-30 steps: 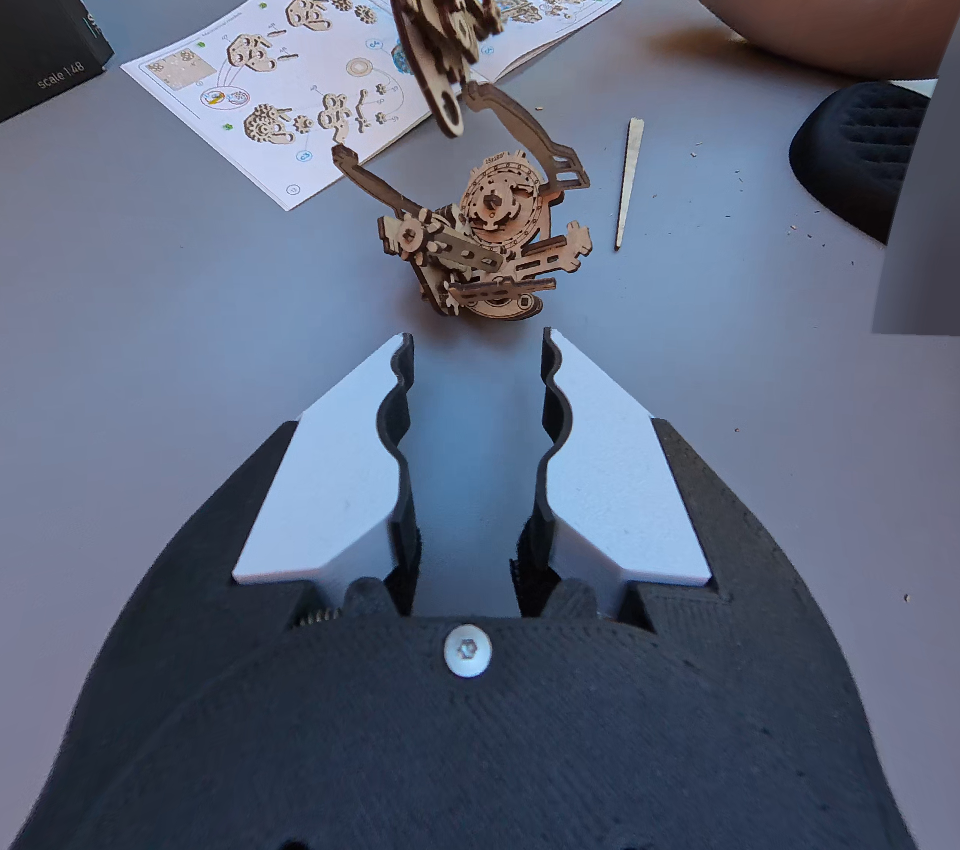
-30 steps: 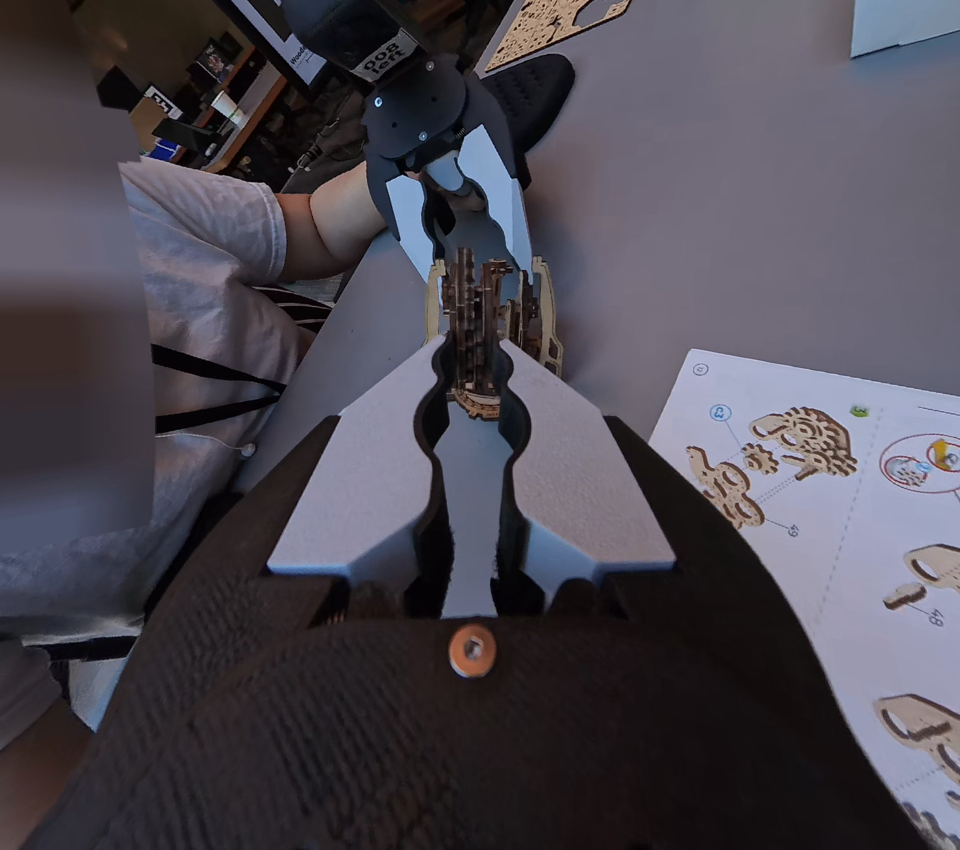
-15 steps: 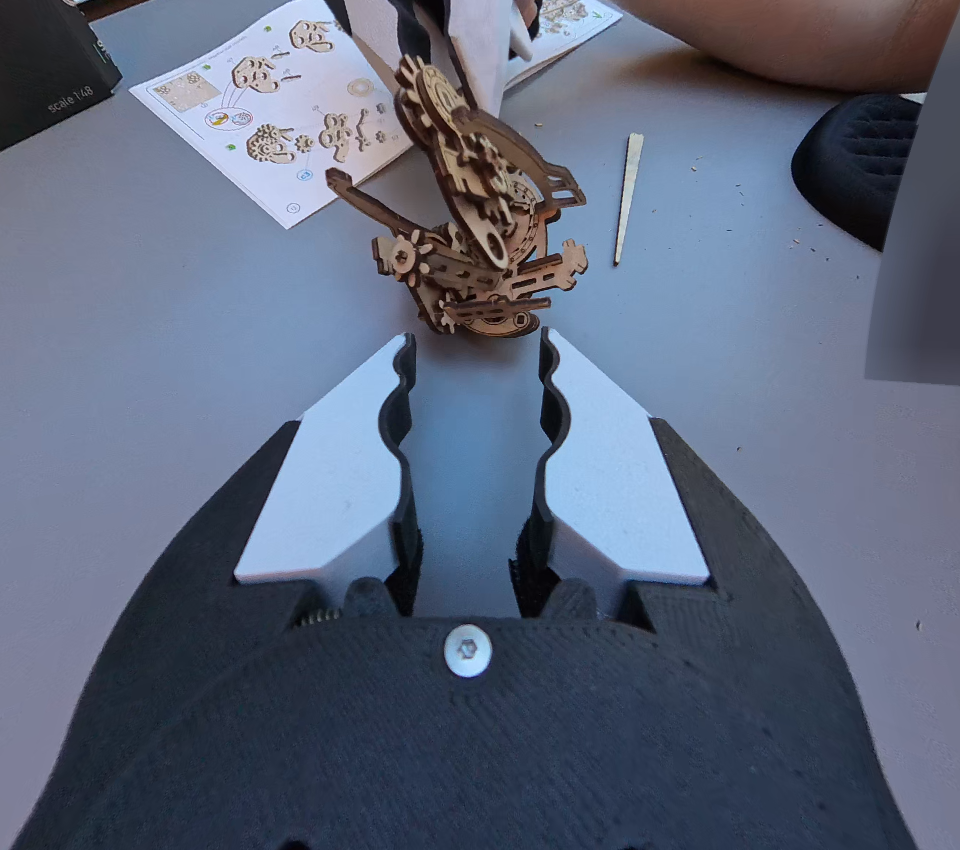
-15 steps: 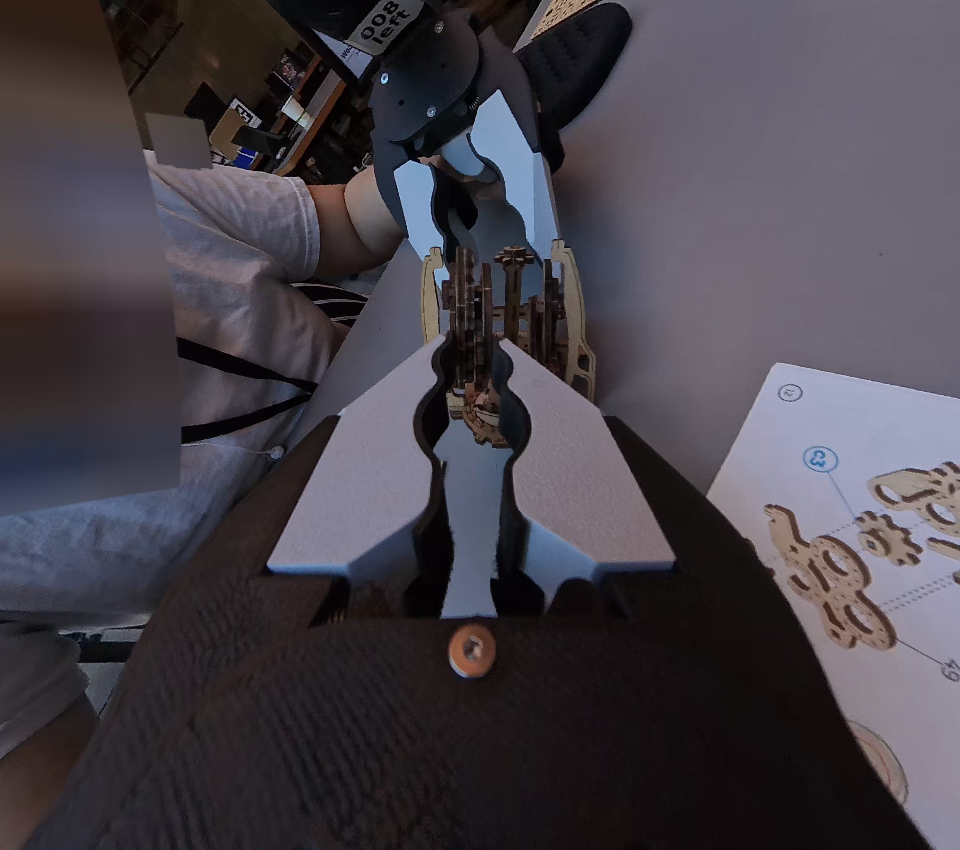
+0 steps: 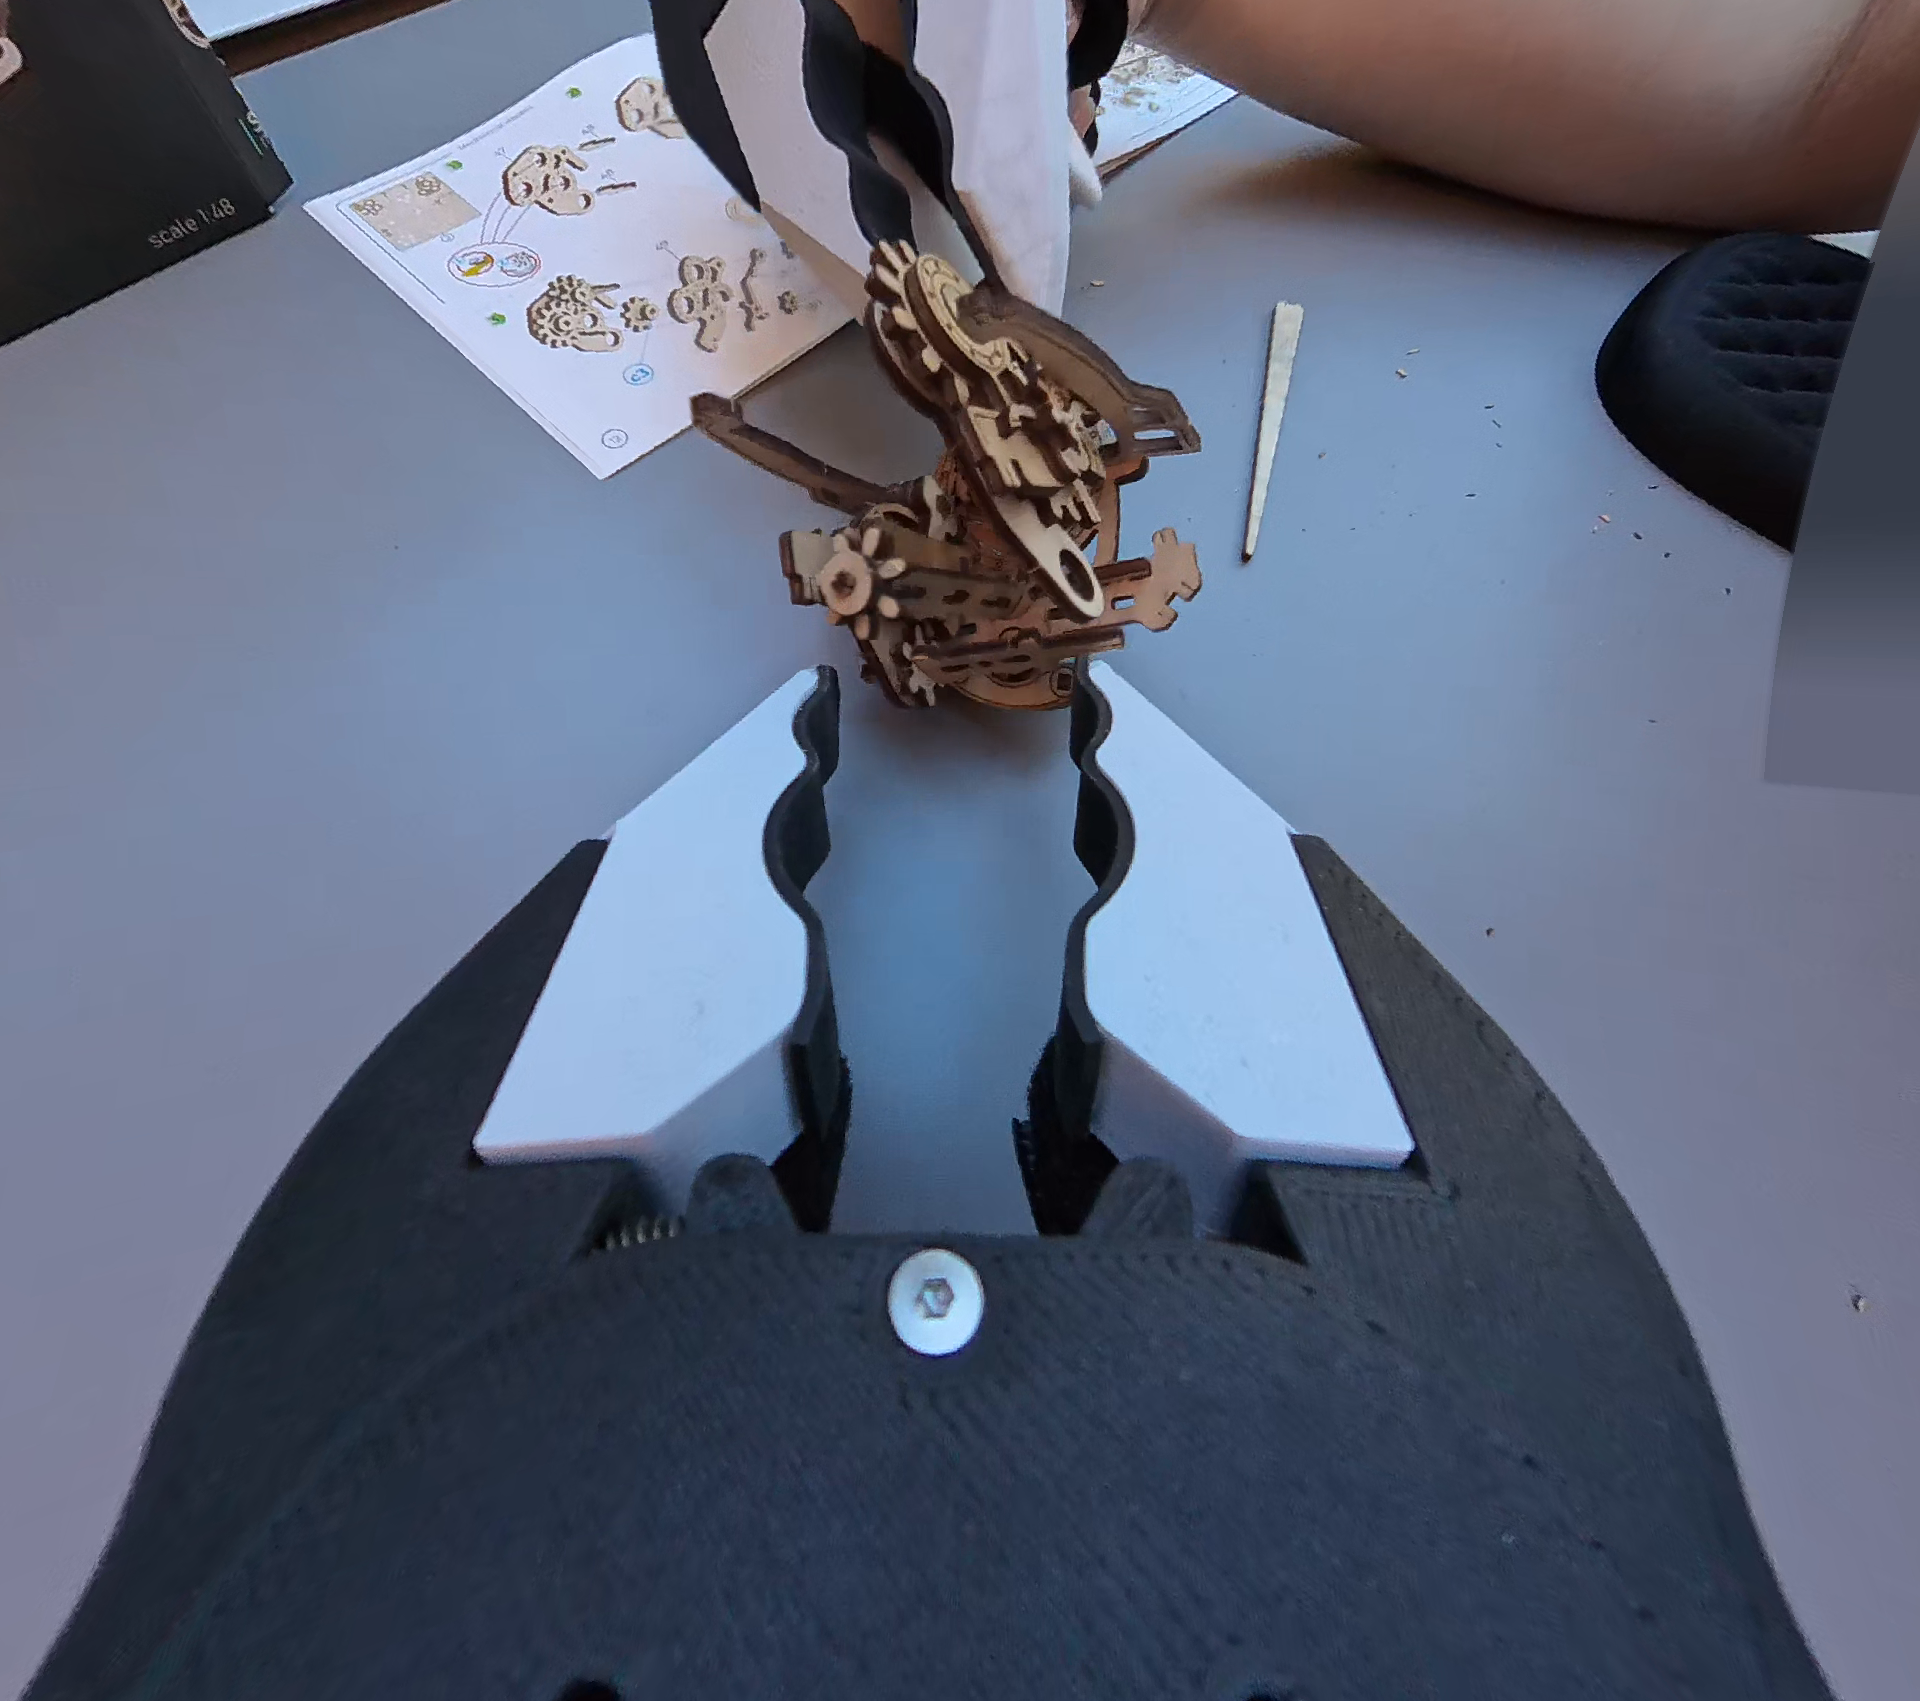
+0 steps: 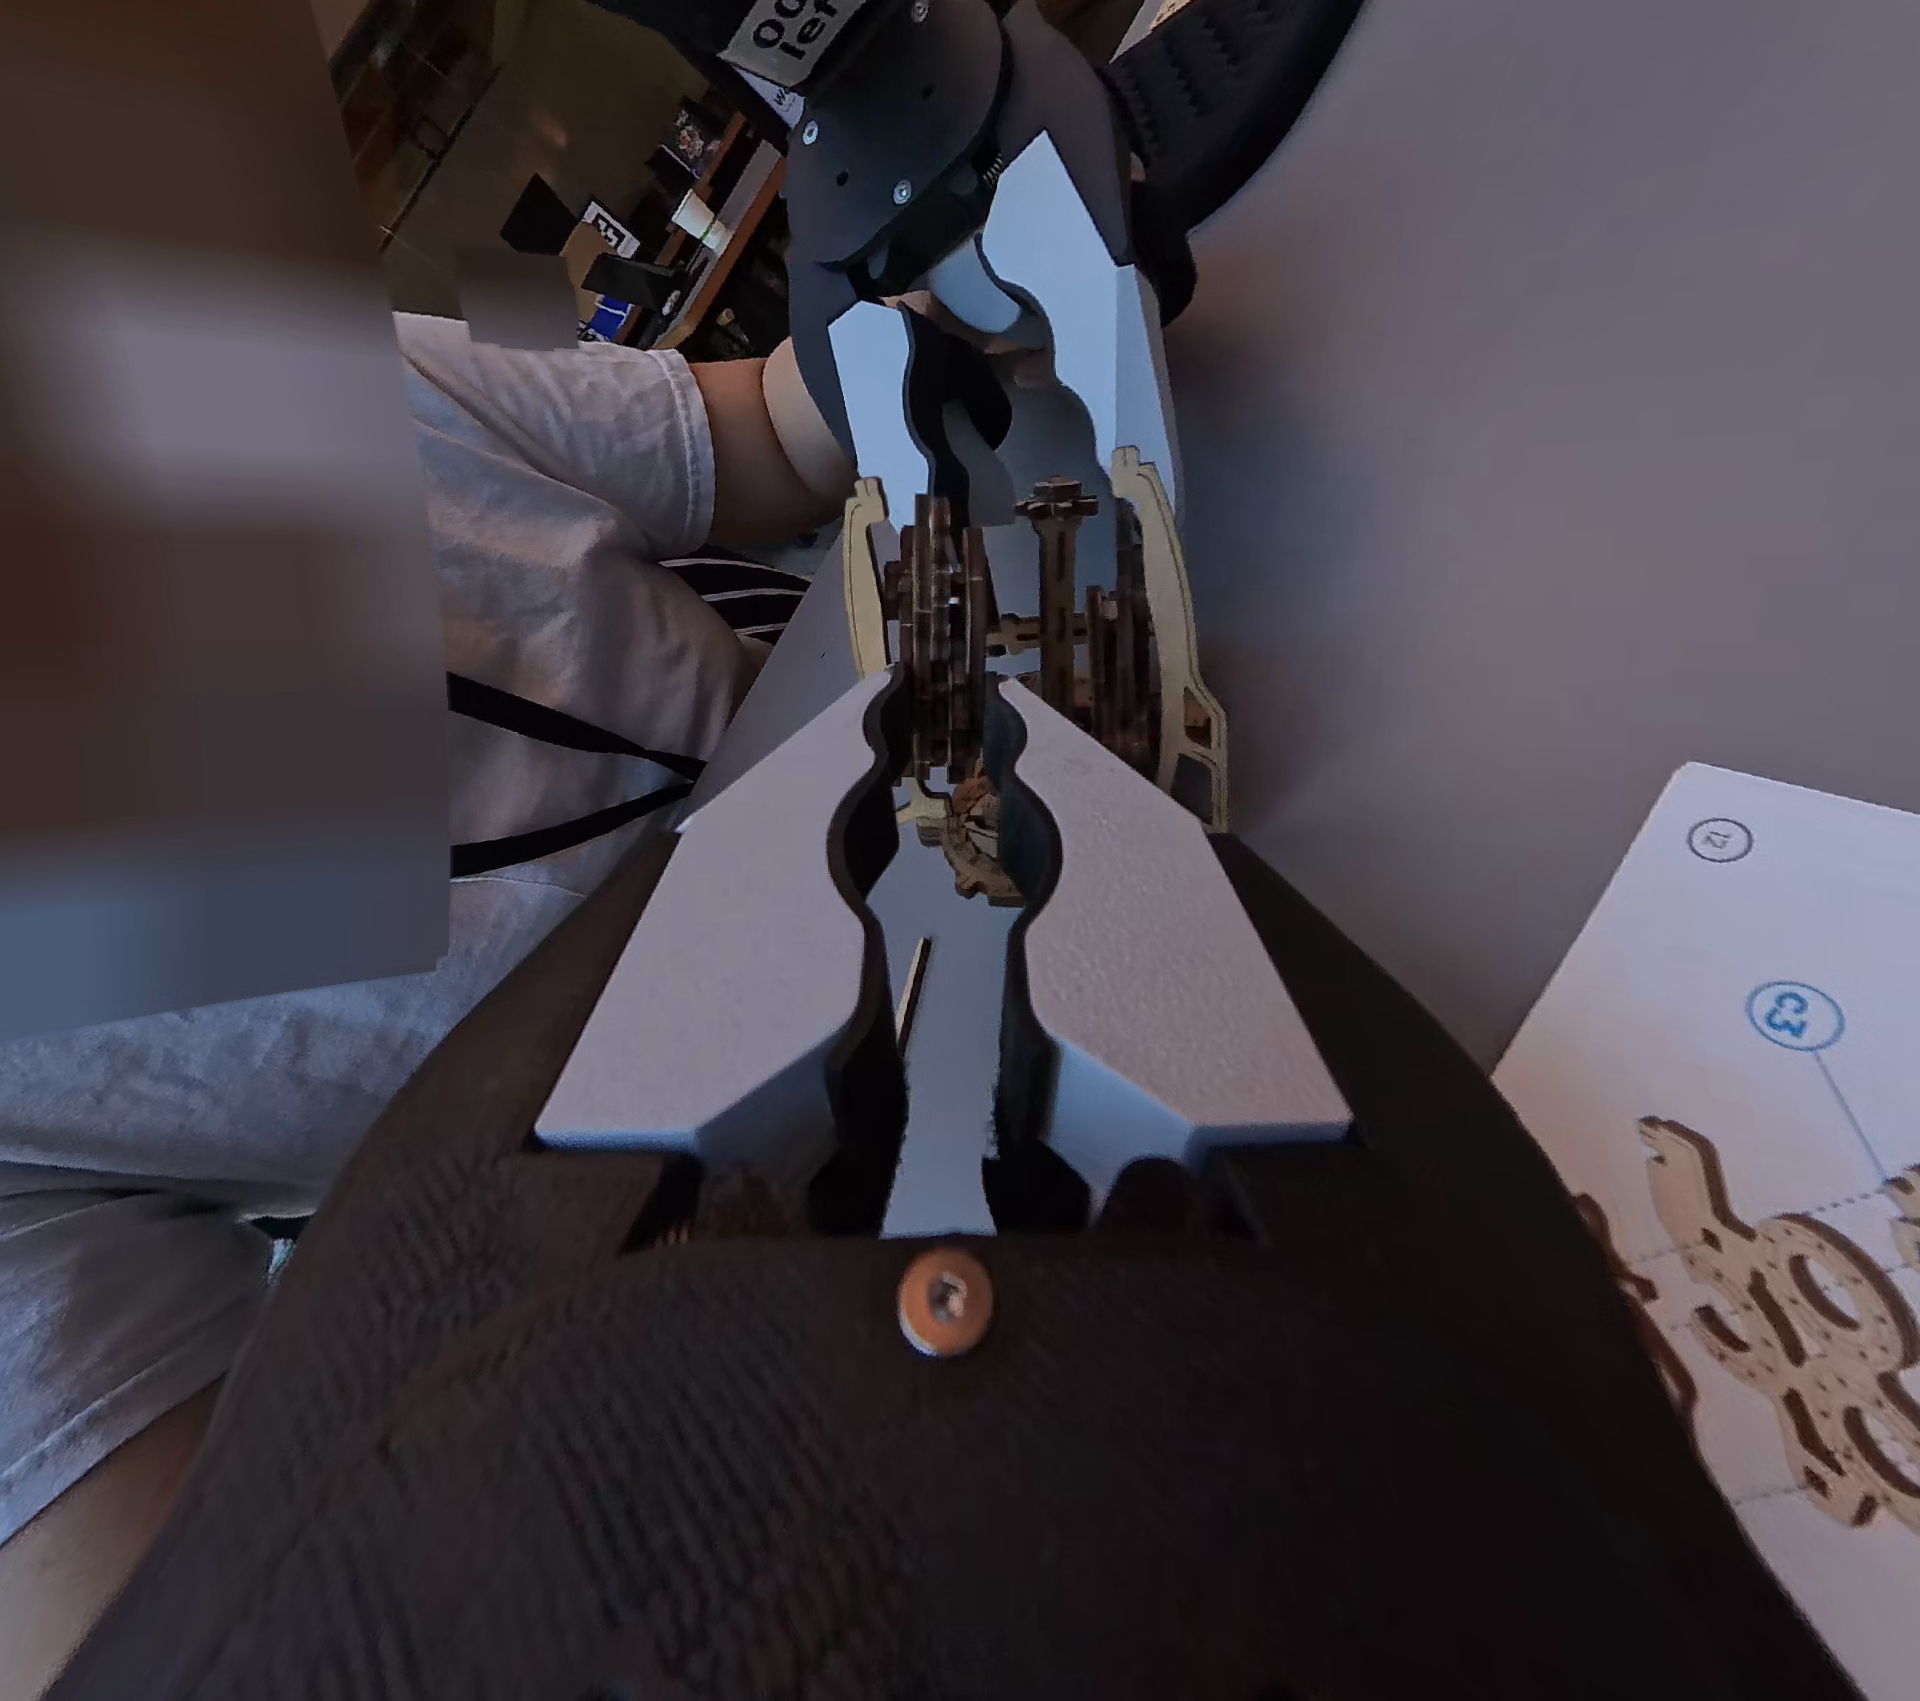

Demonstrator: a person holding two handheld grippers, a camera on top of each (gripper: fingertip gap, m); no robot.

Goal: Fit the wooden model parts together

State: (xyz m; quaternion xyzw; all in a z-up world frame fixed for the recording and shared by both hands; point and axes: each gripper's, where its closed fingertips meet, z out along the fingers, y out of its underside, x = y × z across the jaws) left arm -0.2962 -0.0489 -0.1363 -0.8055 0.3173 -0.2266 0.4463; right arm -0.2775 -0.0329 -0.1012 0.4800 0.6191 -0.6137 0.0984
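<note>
Two grippers: we work both over the grey bench (image 5: 312, 768), facing each other across the model.
Right gripper (image 5: 940, 254): we clamp a flat wooden gear part (image 5: 997, 425) at its top, tilted, its lower end touching the wooden model base (image 5: 966, 602).
Left gripper (image 5: 951, 695): we hold it wide apart and empty, fingertips just beside the base's near side.
Model base: it sits mid-bench, clear of the edges.
Instruction sheet (image 5: 582, 269): it lies behind the base, toward the far edge.
Wooden pick (image 5: 1273, 425): it lies to the right of the base, apart from it.
Black pad (image 5: 1745, 363): it rests near the right edge.
</note>
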